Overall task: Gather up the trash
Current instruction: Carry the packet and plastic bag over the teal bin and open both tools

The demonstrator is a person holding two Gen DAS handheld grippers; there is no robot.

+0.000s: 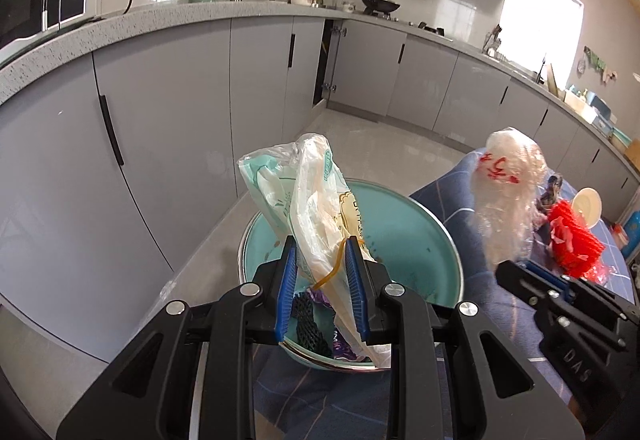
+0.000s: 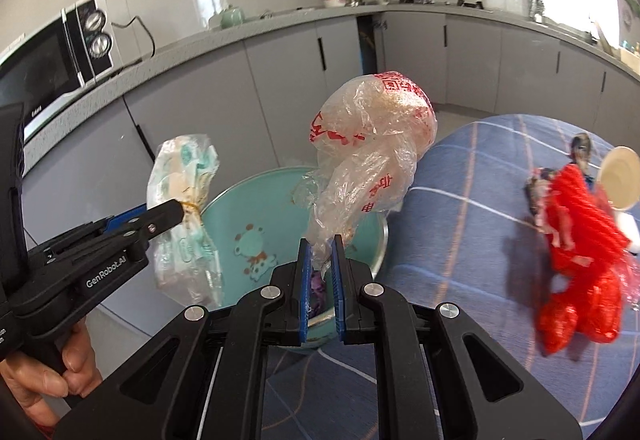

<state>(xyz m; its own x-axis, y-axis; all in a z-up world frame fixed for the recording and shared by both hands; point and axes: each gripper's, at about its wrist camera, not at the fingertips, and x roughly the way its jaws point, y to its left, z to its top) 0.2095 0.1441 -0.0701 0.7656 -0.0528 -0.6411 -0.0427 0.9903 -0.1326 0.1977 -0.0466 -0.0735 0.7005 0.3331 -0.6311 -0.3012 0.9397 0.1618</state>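
Currently, left tongs (image 1: 322, 260) grip a green-printed plastic bag (image 1: 296, 192) above the teal basin (image 1: 404, 224); right tongs (image 2: 320, 260) grip a red-printed plastic bag (image 2: 368, 144) beside it.

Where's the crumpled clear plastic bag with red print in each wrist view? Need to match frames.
Left wrist: the crumpled clear plastic bag with red print is right of centre, held up by the right gripper.
Right wrist: bag at centre, pinched between that gripper's blue fingers.
Shared landmark: the round teal metal basin beneath it in both.
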